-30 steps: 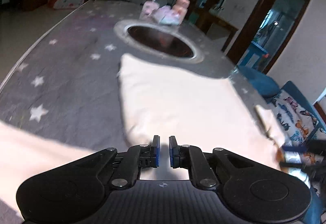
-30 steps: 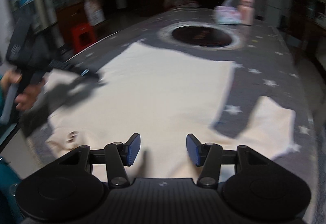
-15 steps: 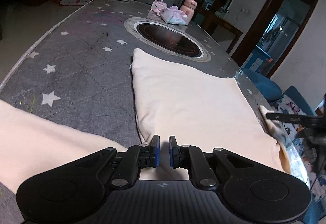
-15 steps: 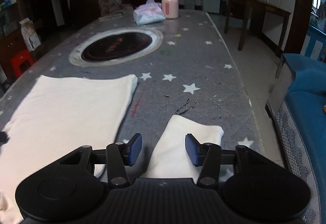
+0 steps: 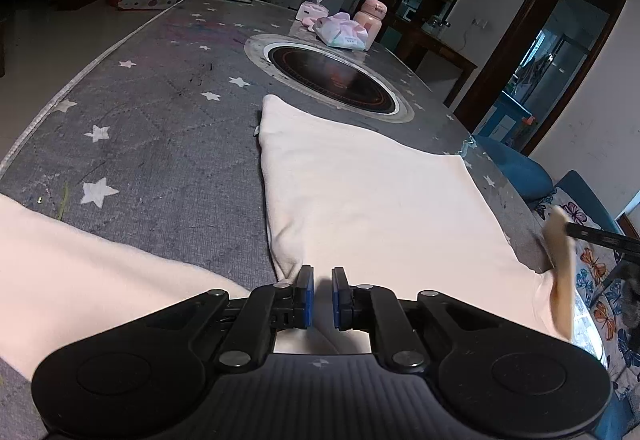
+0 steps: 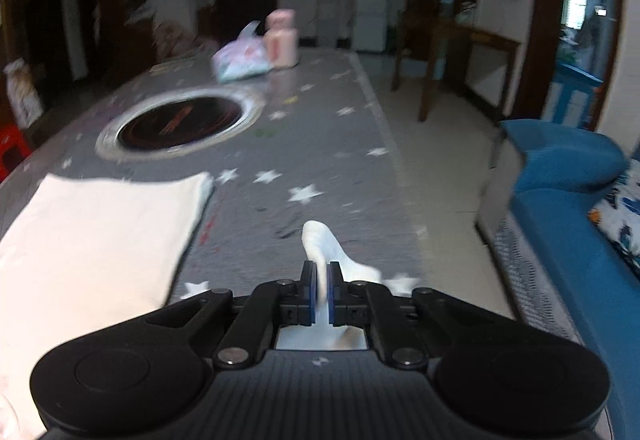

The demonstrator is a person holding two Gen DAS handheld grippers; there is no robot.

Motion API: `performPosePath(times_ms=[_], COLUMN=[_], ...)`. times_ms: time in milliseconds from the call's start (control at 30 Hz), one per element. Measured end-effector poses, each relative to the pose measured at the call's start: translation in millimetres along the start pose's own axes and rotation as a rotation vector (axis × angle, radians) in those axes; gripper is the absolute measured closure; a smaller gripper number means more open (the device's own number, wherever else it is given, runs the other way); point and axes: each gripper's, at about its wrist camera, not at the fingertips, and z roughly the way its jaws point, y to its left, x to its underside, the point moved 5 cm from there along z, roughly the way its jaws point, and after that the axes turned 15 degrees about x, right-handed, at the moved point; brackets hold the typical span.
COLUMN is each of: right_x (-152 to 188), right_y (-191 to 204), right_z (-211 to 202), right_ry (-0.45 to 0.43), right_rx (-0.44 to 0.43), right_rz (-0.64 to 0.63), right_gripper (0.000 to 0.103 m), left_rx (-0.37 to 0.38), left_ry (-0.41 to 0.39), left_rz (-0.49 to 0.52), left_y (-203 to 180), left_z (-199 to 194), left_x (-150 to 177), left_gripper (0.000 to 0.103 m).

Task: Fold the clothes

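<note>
A cream long-sleeved top lies flat on the grey star-patterned table; its body also shows in the right wrist view. Its left sleeve stretches to the left. My left gripper is nearly shut at the armpit, over the cloth; I cannot tell if it pinches it. My right gripper is shut on the right sleeve cuff and holds it lifted above the table. That lifted sleeve and the right gripper's dark finger show at the right of the left wrist view.
A round inset cooktop sits mid-table beyond the top. A pink bottle and a tissue pack stand at the far end. A blue sofa is right of the table edge.
My right gripper has shut on the right sleeve cuff and raised it off the table. The left gripper has stayed in place at the armpit.
</note>
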Motion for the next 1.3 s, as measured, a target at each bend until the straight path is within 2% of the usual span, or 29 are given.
performPosePath(times_ms=[167,267,433,700,833,1000,1100,1167,1233,1300], right_x=[17,37,64,45,42,40,39,39,41,46], right_y=[-45,-65,-89,-53,-34,-35,-36,-28,-12,10], right_z=[-31,-37,-25,-13,11,24,17,4,-9,-24], right_ry=[-0.015,0.019,0.102,0.07,0.101,0.107,0.104,0.093,0.084,0.074], right_rx=[0.059,0.103,0.188,0.076,0.029,0.056,0.062,0.013,-0.049,-0.118], right_rz=[0.1,0.139,0.176,0.097,0.071,0.067,0.063,0.041,-0.002,-0.062], right_gripper=[0.099,0.099,0.095,0.086,0.08,0.08,0.08,0.079,0.071,0.069], left_rx=[0.004,0.007,0.005,-0.001,0.0,0.0,-0.001,-0.002,-0.003,-0.003], left_ry=[-0.003,-0.004,0.001,0.001,0.0,0.0,-0.002,-0.003,-0.005,-0.006], left_rz=[0.002,0.002,0.003,0.009,0.007,0.003,0.003,0.003,0.003,0.001], left_y=[1,1,1,0,0,0,0,0,0,0], left_z=[0,0,0,0,0,-1,0,0,0,0], left_x=[1,1,1,1,1,1,1,1,2,2], left_gripper=[0.092,0.092,0.092,0.092,0.092,0.092,0.092,0.092,0.092,0.092])
